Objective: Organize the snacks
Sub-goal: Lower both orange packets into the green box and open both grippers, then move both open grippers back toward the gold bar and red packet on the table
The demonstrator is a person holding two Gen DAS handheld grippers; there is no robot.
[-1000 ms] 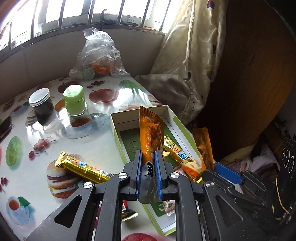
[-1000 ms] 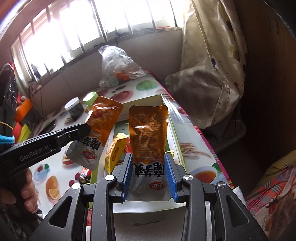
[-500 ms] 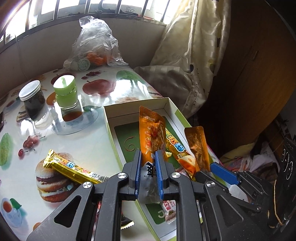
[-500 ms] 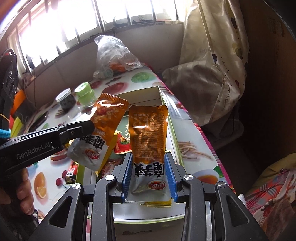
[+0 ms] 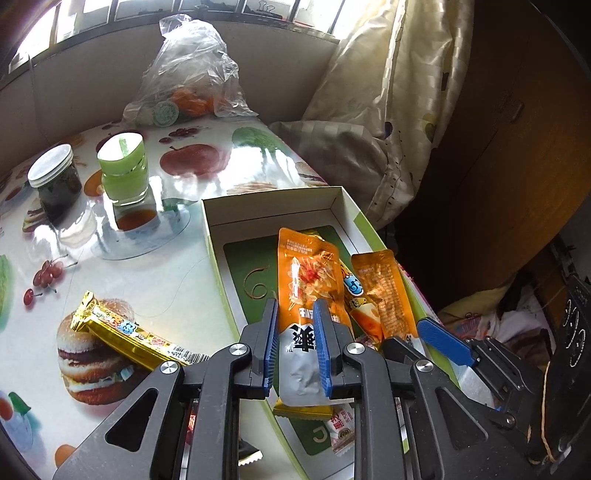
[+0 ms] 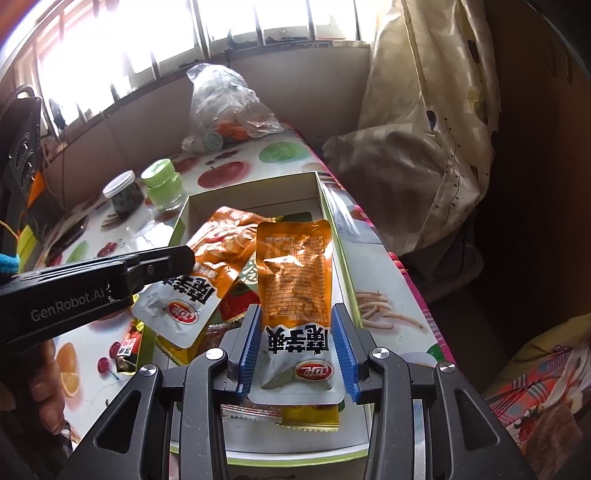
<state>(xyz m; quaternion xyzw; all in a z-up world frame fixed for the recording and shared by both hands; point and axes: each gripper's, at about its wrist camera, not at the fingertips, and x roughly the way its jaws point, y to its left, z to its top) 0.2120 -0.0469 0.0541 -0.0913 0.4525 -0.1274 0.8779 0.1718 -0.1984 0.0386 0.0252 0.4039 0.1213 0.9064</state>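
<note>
Daylight from the barred window (image 6: pixel 258 22) falls over a table (image 5: pixel 110 266) covered in a fruit-print cloth, with a curtain (image 6: pixel 424 110) bunched at its far side. On the table sits the open box (image 5: pixel 273 205) where I am gathering the snacks, so both my hands hang over it, tilted down.

My left gripper (image 5: pixel 295 343) has one orange pouch (image 5: pixel 308 273) between its pads, and the jaws are opening; the left pad already stands clear of the foil while the right one touches it — I judge the pouch is being let go into the box. My right gripper (image 6: pixel 295 343) has a second orange pouch (image 6: pixel 295 273), and its jaws are opening too, with gaps showing on both sides, so it is being released beside the first.

A gold bar (image 5: pixel 125 332) lies outside the box on the cloth — probably next. Two jars (image 5: pixel 123 170) and a plastic bag (image 5: pixel 192 74) stand well apart, not snacks I need.
</note>
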